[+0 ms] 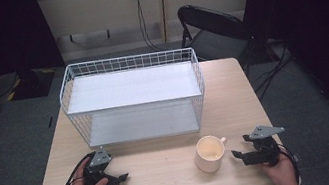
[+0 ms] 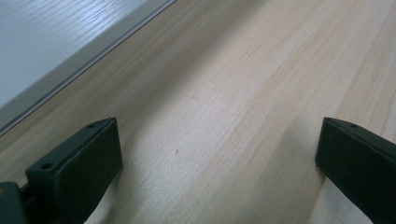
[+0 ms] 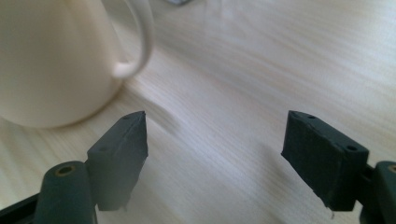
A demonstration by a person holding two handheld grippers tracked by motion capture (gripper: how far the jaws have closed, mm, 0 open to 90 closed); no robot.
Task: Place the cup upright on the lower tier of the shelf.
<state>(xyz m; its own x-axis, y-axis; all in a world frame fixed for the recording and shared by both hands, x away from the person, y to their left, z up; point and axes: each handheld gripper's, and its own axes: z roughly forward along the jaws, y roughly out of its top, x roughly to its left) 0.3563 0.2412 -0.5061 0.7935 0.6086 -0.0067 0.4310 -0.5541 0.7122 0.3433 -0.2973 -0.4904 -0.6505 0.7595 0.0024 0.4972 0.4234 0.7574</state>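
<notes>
A cream mug (image 1: 209,153) stands upright on the wooden table (image 1: 165,168), handle toward the far right. My right gripper (image 1: 237,154) rests just right of it, open, nothing between its jaws. In the right gripper view the mug (image 3: 51,60) and its handle (image 3: 137,42) sit ahead and left of the open right gripper (image 3: 217,140). My left gripper (image 1: 122,178) lies at the front left, held by a hand and pointing right. In the left gripper view the left gripper (image 2: 219,154) stands open over bare wood.
A white wire rack (image 1: 133,97) with two shelves fills the middle and back of the table; its lower shelf edge (image 2: 70,70) shows in the left gripper view. A black folding chair (image 1: 215,28) stands behind the table. Bare tabletop lies between the grippers.
</notes>
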